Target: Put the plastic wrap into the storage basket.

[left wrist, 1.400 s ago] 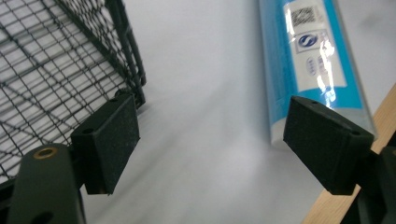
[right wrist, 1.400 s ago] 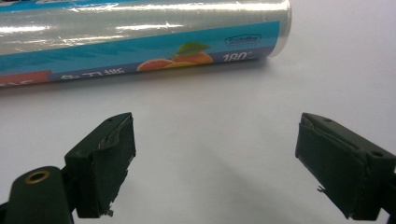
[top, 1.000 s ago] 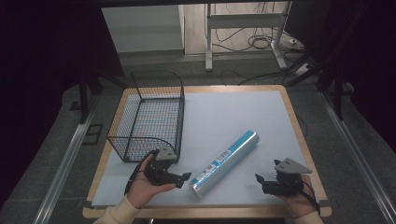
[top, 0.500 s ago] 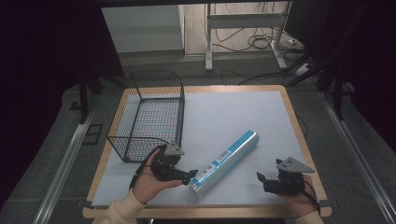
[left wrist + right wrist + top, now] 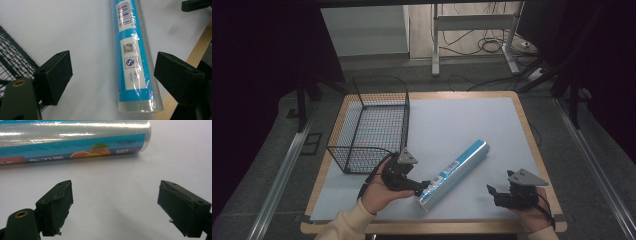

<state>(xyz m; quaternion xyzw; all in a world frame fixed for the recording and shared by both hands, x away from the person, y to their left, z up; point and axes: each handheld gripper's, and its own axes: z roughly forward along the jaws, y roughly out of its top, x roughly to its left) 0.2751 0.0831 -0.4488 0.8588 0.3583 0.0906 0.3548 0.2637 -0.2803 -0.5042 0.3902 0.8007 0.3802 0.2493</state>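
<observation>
Blue-labelled and wrapped in glossy film, the roll (image 5: 453, 174) is lying diagonally at lower centre of the high view, on the white mat (image 5: 462, 120). The left gripper (image 5: 421, 189) is reaching for its near end, jaws apart and just having been opening, nothing pressed between them. The right gripper (image 5: 490, 192) is waiting at lower right, jaws apart and empty. Closing so near the end, the pads are risking a slip on slick film, sending the roll rolling.
</observation>
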